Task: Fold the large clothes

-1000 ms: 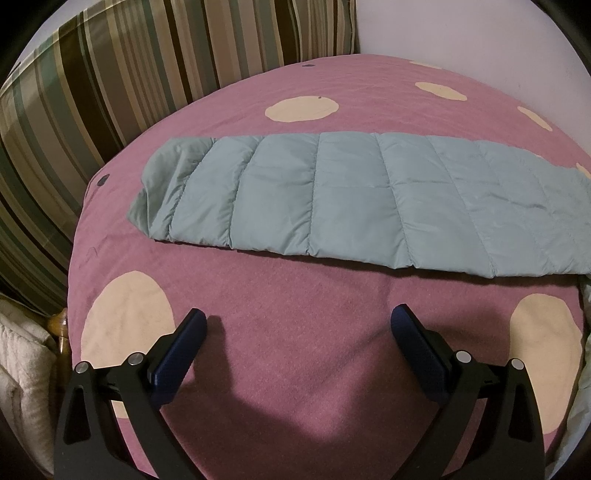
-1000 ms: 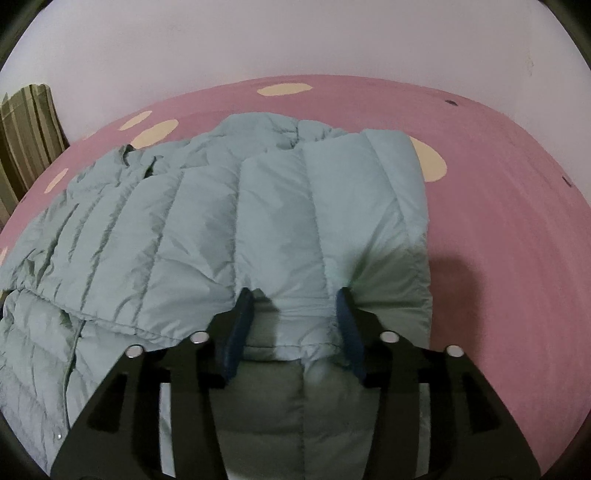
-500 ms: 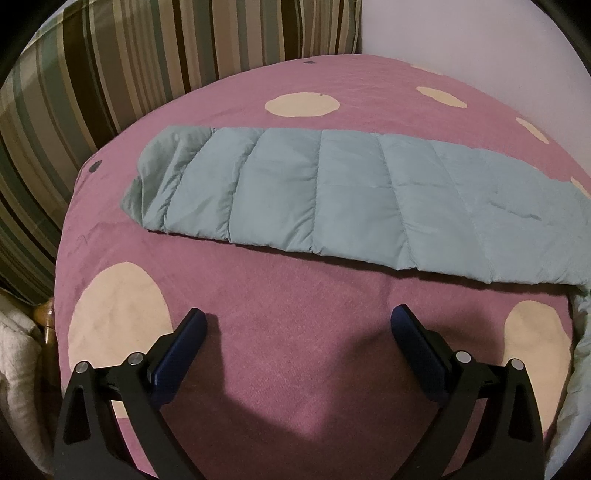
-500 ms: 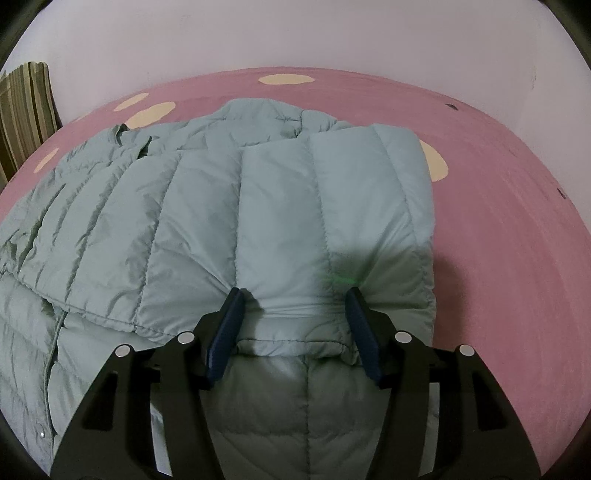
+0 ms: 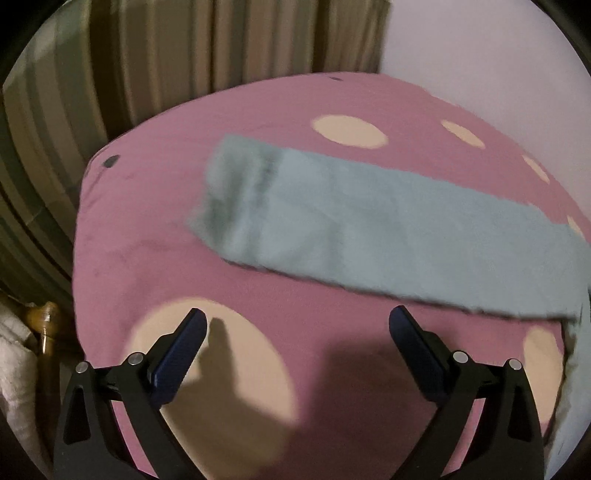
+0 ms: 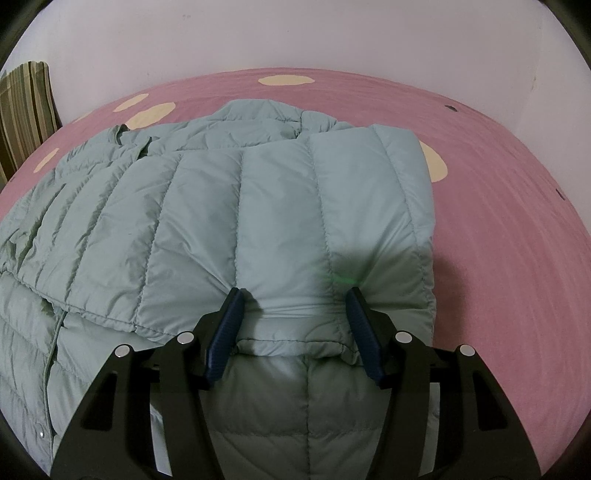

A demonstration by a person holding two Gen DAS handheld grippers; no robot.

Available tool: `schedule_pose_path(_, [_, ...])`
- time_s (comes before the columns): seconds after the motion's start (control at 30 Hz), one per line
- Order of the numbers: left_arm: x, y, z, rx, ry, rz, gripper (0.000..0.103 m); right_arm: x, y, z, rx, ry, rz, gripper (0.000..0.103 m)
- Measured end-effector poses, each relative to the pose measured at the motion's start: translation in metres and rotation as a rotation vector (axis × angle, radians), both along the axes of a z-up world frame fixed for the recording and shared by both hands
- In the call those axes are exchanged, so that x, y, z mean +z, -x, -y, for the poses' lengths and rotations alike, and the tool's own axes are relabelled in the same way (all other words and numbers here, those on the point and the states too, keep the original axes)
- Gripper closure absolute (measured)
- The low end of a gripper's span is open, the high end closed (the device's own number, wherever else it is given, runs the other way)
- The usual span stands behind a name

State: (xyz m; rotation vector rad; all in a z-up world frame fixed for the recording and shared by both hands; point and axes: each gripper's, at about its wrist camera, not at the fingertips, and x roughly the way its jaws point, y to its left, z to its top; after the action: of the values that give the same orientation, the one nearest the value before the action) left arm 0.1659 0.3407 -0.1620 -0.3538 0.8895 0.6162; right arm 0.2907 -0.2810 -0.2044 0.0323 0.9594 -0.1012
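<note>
We count one bed, covered by one pink bedspread [image 6: 517, 240] with cream spots; one white wall [image 6: 295, 33] stands behind it, and one striped curtain [image 5: 147, 74] hangs at the bed's left end. One pale teal quilted jacket [image 6: 240, 221] lies on the bedspread. In the right wrist view we see its folded panel lying over the body. In the left wrist view, which is blurred, we see one sleeve [image 5: 369, 229] stretched flat across the spread.

We count two grippers. The right gripper [image 6: 293, 291] has its jaws part-spread, one on each side of the hem edge of the folded panel; the pads [image 6: 229, 325] touch the cloth, and we cannot tell whether they clamp it. The left gripper [image 5: 297, 317] has its jaws spread wide over bare bedspread, near the sleeve yet apart from it. One brass bedpost knob [image 5: 44, 314] shows at lower left.
</note>
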Motion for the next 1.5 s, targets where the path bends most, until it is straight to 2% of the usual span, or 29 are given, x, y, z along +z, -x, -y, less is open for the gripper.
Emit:
schedule_pose_path(0.1, [0.004, -0.002, -0.025, 0.026, 0.011, 0.036, 0.005, 0.0, 0.0, 0.0, 0.001, 0.001, 0.0, 0.045])
schedule_pose_path(0.2, [0.003, -0.008, -0.047, 0.045, 0.069, 0.082, 0.006, 0.0, 0.0, 0.0, 0.001, 0.006, 0.0, 0.045])
schedule_pose_path(0.23, [0.002, -0.009, -0.052, 0.046, 0.097, 0.098, 0.015, 0.0, 0.0, 0.0, 0.001, 0.008, 0.0, 0.045])
schedule_pose_path(0.27, [0.0, -0.008, -0.057, 0.032, 0.132, 0.122, 0.034, 0.0, 0.0, 0.0, 0.001, 0.01, 0.0, 0.045])
schedule_pose_path(0.3, [-0.003, -0.01, -0.063, 0.012, 0.192, 0.148, 0.037, 0.001, 0.0, 0.0, 0.003, 0.011, 0.0, 0.045])
schedule_pose_path(0.33, [-0.006, -0.012, -0.066, 0.019, 0.209, 0.159, 0.039, 0.001, 0.0, 0.0, 0.003, 0.013, 0.0, 0.044])
schedule_pose_path(0.4, [-0.006, -0.015, -0.068, 0.02, 0.18, 0.153, 0.053, 0.001, 0.0, 0.001, 0.005, 0.016, 0.001, 0.044])
schedule_pose_path(0.47, [-0.005, -0.018, -0.069, 0.012, 0.16, 0.14, 0.082, 0.001, 0.0, 0.0, 0.004, 0.019, 0.002, 0.044])
schedule_pose_path(0.53, [0.0, -0.019, -0.068, -0.006, 0.177, 0.164, 0.092, 0.001, 0.0, 0.0, 0.005, 0.021, 0.001, 0.043])
schedule_pose_path(0.77, [0.039, -0.024, -0.035, -0.09, 0.12, 0.233, 0.096, 0.001, 0.001, 0.001, 0.004, 0.024, 0.003, 0.041])
schedule_pose_path(0.9, [0.068, -0.038, 0.019, -0.202, 0.073, 0.263, 0.097, 0.001, 0.0, 0.002, 0.004, 0.02, 0.003, 0.041])
schedule_pose_path(1.03, [0.084, -0.052, 0.078, -0.314, 0.071, 0.283, 0.097, 0.001, 0.0, 0.002, 0.004, 0.016, 0.006, 0.041])
schedule_pose_path(1.43, [0.085, -0.104, 0.277, -0.671, 0.08, 0.246, 0.097, 0.0, 0.001, 0.001, -0.005, -0.004, 0.011, 0.04])
schedule_pose_path(1.5, [0.081, -0.111, 0.301, -0.715, 0.077, 0.237, 0.097, 0.0, 0.001, 0.001, -0.003, -0.013, 0.012, 0.035])
